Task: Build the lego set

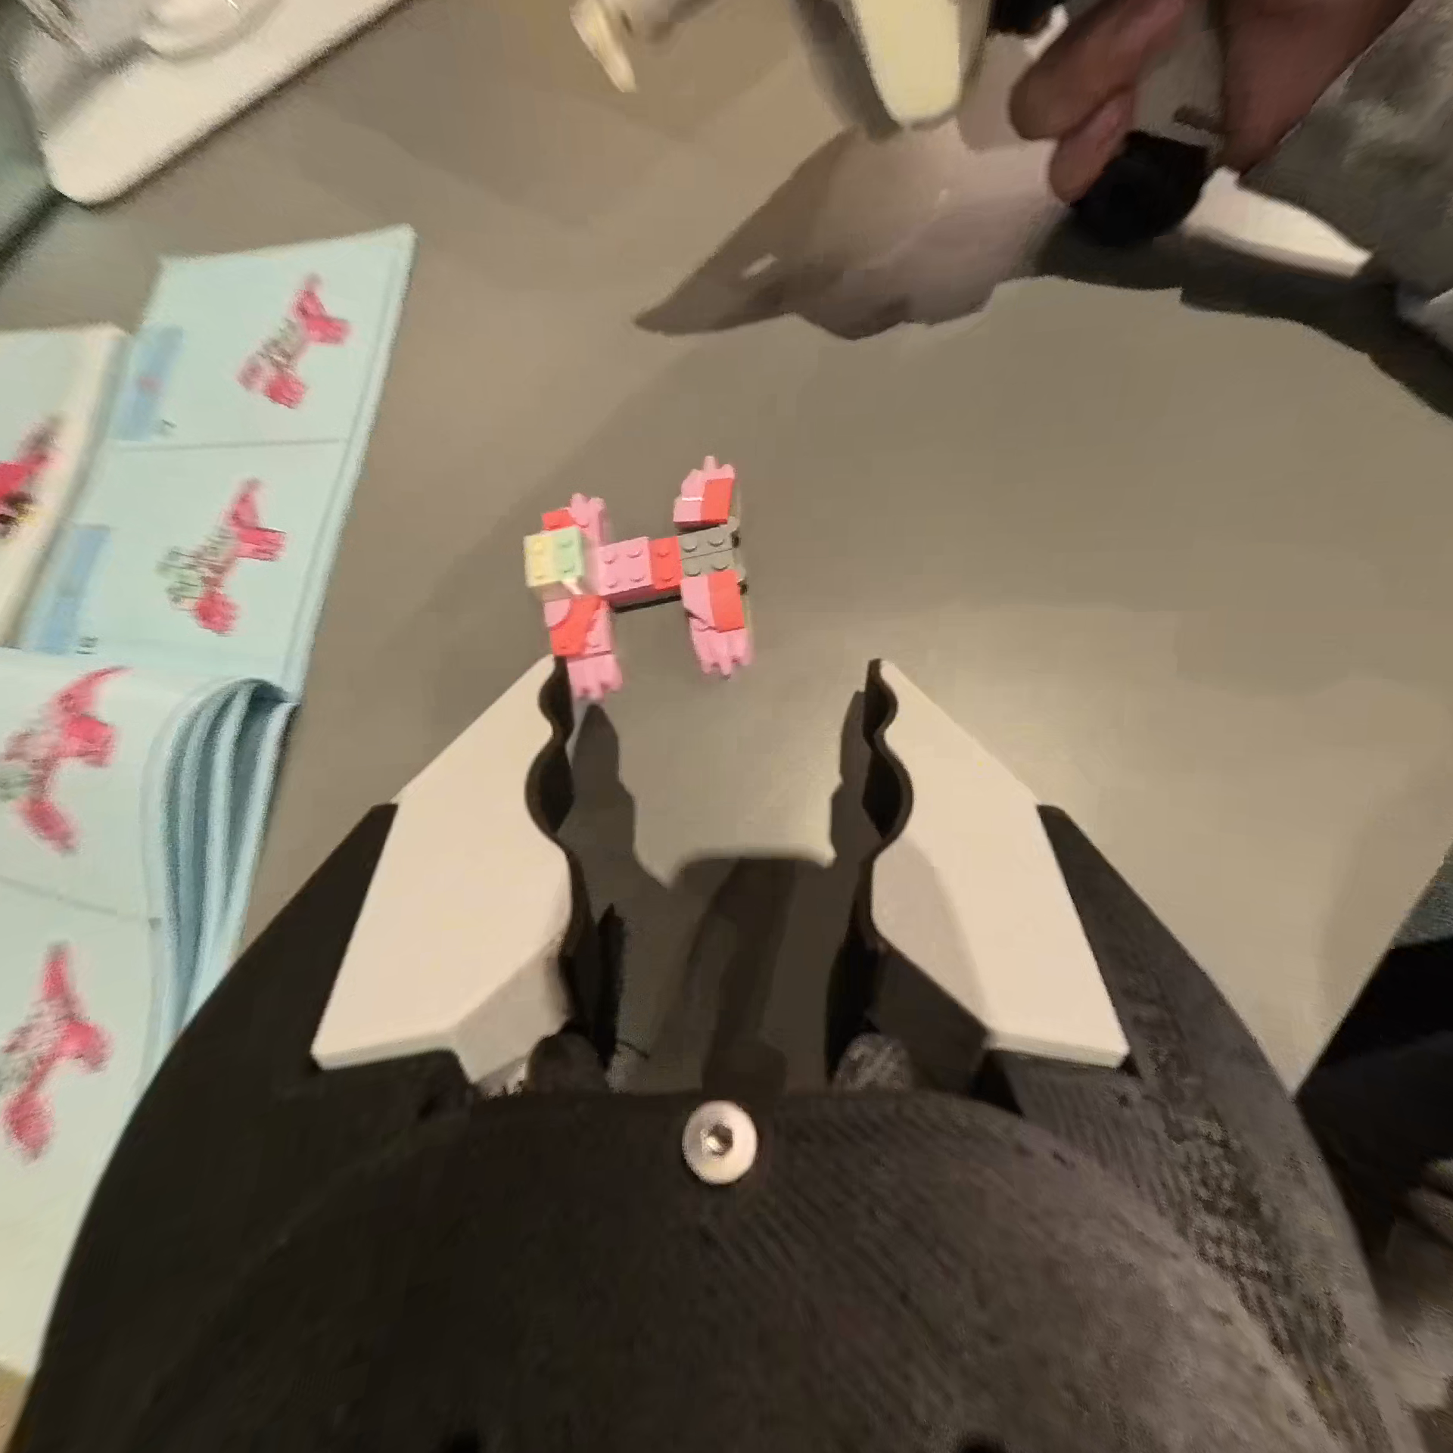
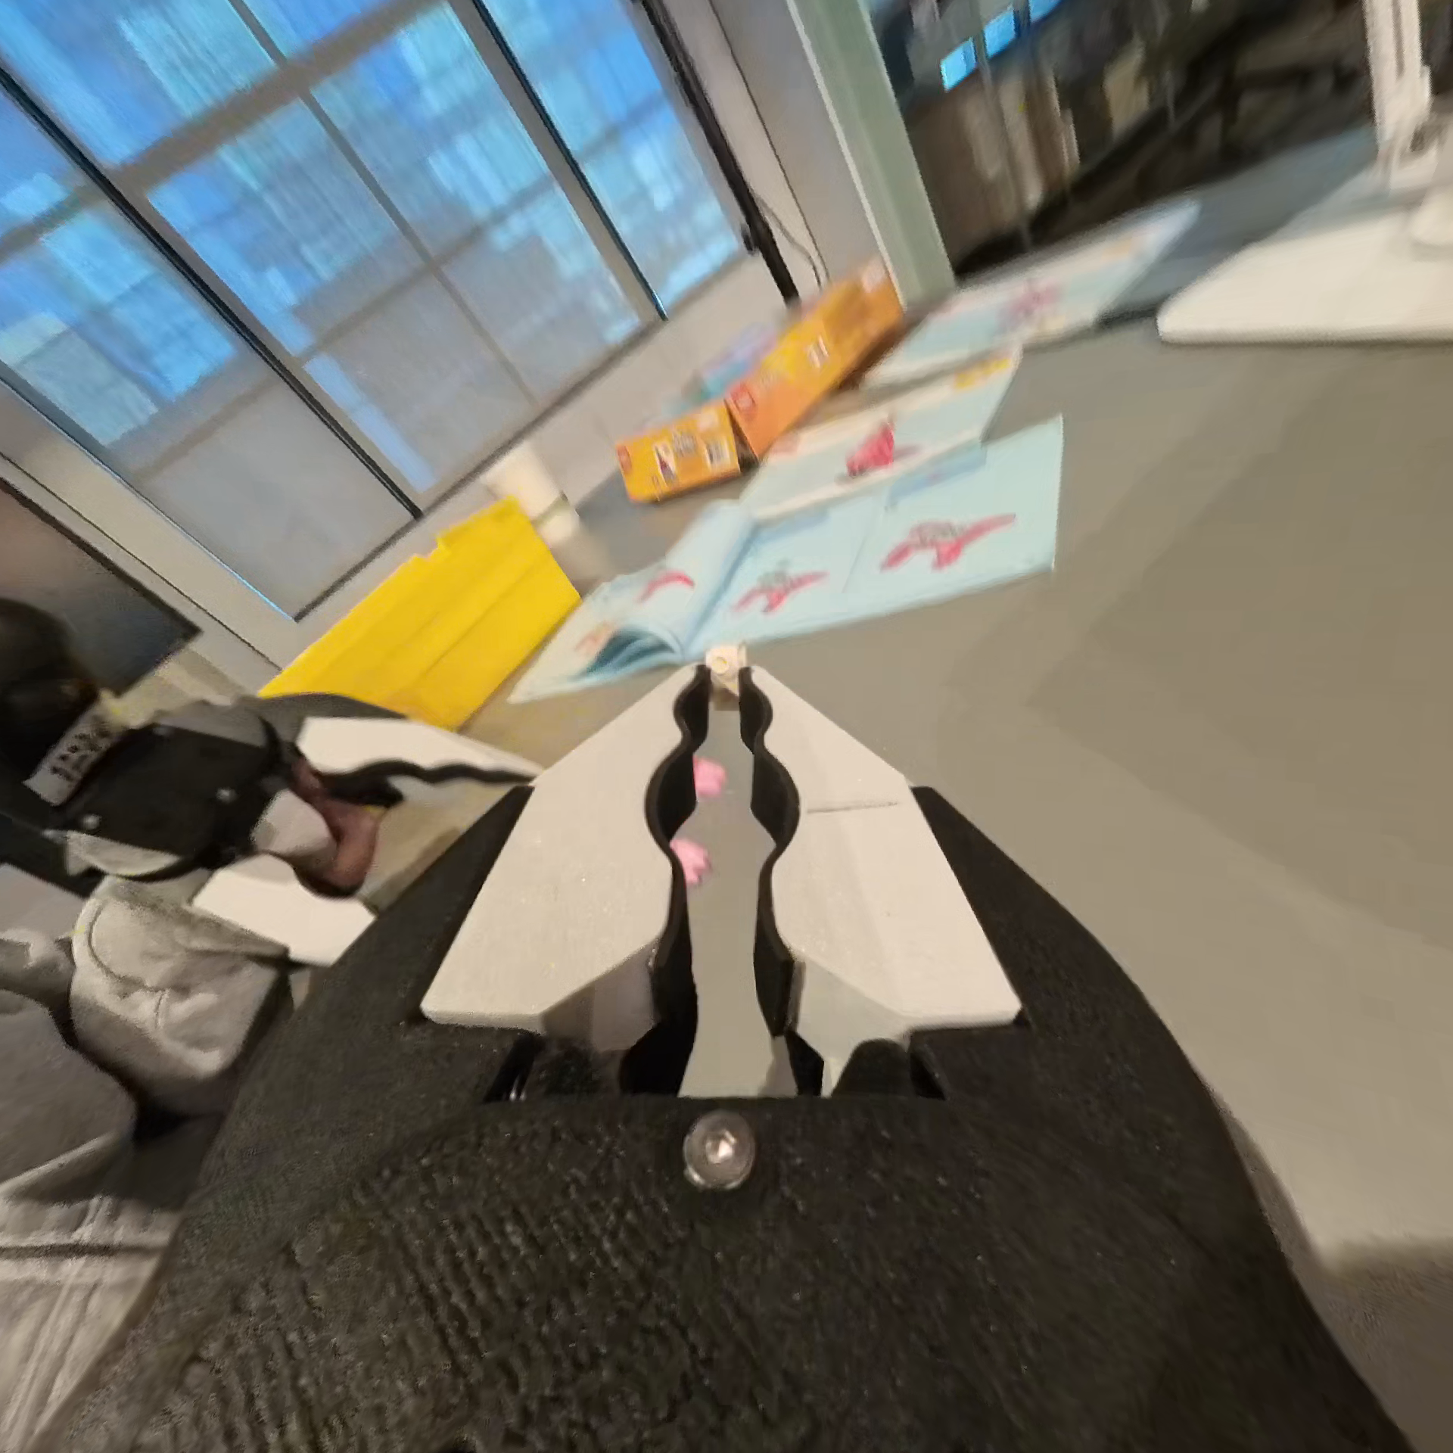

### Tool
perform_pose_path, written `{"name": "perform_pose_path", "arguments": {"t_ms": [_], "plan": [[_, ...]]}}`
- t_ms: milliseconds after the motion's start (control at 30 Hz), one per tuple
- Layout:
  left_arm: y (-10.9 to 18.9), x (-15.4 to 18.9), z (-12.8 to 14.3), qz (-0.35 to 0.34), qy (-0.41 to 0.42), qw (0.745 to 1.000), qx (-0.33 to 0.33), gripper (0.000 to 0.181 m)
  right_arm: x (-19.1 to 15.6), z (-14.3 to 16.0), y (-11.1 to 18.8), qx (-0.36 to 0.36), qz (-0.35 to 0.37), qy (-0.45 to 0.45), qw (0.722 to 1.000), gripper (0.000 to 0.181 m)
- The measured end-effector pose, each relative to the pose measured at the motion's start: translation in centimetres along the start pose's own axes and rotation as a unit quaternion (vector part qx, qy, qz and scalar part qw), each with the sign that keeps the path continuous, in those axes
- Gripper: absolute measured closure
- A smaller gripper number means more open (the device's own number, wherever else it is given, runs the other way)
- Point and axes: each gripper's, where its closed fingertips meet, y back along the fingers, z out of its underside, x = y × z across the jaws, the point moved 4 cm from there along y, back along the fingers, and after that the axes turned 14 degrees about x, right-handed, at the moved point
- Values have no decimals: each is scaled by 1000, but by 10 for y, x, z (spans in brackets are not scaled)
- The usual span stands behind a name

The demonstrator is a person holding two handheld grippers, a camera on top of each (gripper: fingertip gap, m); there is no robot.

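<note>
One lego model [image 1: 641, 578] sits on the grey table [image 1: 1022, 590], just ahead of the left gripper [image 1: 711, 668]: pink + red bricks, a grey section on its right side, one pale green/yellow brick at its left end. Four pink limb-like bits stick out; the nearest ends right at the left fingertip, contact unclear.

Left gripper: jaws spread wide, nothing held.

Right gripper [image 2: 727, 676]: jaws nearly closed, pinching one small white piece [image 2: 725, 664] at the very tips. Below, thru the gap, two pink bits [image 2: 693, 858] of the model show.

Instruction booklets [image 2: 825, 542]: approx. three or more, light blue pages w/ pink model pics, lying open on the table; exact count unclear due to blur. Printed text too blurred to read.

Two orange boxes [image 2: 680, 460] lie side by side farther back; contents not visible. One yellow bag [image 2: 440, 621] near the window; contents hidden.
</note>
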Motion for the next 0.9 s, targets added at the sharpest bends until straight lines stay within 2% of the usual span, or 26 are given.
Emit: {"name": "perform_pose_path", "arguments": {"t_ms": [100, 200, 333, 433, 500, 667, 900], "plan": [[9, -13, -1, -17, -7, 999, 47, 115, 6, 13, 5, -109, 21, -51, 993, 176], [12, -20, 2, -11, 0, 998, 63, 115, 0, 29, 9, -256, -2, -96, 962, 176], [9, -26, 3, 2, -12, 998, 69, 116, -2, 44, 11, -403, -5, -69, 913, 176], [7, -31, -2, 31, -15, 996, 78, 113, -2, 52, 12, -483, -14, -36, 875, 176], [6, -35, -5, 53, -16, 995, 80, 112, -2, 54, 9, -504, -21, -20, 863, 176], [3, -51, -6, 92, -19, 993, 77, 113, 3, 55, 1, -511, -27, -16, 859, 167], [-4, -73, -11, 74, 18, 993, 89, 112, 12, 47, -2, -496, -29, 13, 868, 162]]}}
